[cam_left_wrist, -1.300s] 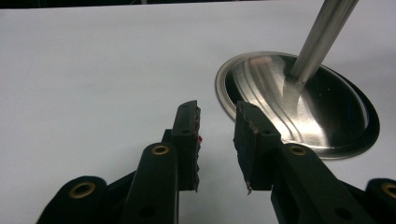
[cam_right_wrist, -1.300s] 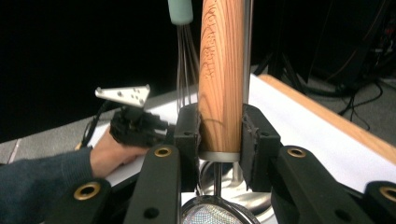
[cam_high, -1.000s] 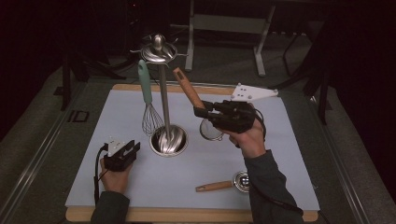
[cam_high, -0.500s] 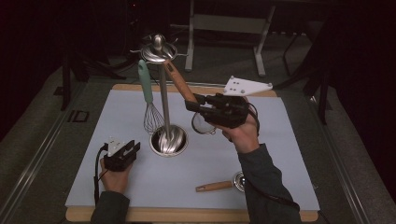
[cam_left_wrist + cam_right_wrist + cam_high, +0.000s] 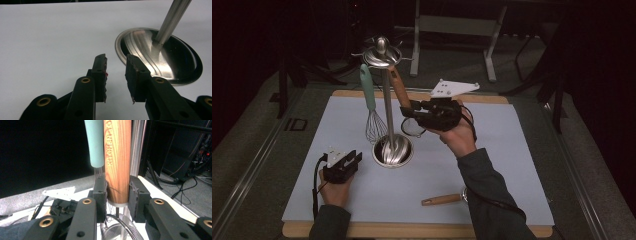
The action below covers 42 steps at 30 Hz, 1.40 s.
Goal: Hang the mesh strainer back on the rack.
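Left gripper [image 5: 343, 165] is idling near the table's front edge, jaws parted and empty, beside the stand's steel base [image 5: 160, 55]. Right gripper [image 5: 414, 111] is clamping the wooden-handled strainer [image 5: 117, 162] low on its handle, raising it toward the hooks on the utensil stand [image 5: 383, 52]. Risk: the handle end is missing its hook, bumping the teal whisk [image 5: 371, 107] hanging alongside. The handle is light wood with engraved lettering, mesh bowl dangling below.
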Each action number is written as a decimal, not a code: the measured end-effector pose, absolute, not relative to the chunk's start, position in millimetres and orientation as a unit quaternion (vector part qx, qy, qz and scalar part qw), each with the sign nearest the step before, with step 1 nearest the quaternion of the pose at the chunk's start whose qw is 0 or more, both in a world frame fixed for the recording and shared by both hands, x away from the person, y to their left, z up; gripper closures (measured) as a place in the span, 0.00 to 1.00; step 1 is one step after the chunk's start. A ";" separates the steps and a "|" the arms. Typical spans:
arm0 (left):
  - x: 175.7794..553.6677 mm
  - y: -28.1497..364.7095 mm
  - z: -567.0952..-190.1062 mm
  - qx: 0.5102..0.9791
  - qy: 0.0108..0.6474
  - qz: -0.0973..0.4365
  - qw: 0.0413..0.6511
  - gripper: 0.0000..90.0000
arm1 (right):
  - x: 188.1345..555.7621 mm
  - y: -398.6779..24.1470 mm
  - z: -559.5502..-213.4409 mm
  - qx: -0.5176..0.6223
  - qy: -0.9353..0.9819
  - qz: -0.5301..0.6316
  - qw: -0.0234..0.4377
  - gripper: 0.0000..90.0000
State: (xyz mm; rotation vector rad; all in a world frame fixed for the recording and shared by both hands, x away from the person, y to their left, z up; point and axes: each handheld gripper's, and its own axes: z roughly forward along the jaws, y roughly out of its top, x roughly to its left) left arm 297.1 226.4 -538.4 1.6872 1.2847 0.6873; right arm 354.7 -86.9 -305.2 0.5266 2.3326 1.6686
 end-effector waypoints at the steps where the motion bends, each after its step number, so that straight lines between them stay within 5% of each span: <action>1: 297.1 226.4 -538.4 0.679 0.518 0.277 0.441 0.78 | 356.1 -85.7 -305.2 0.180 0.796 0.567 0.113 0.78; 25: 297.2 226.2 -538.5 0.680 0.518 0.277 0.440 0.78 | 340.6 -83.2 -315.5 0.138 0.859 0.458 0.182 0.76; 42: 297.4 226.5 -538.5 0.679 0.519 0.276 0.440 0.78 | 348.9 -102.4 -351.1 0.155 0.885 0.403 0.172 0.75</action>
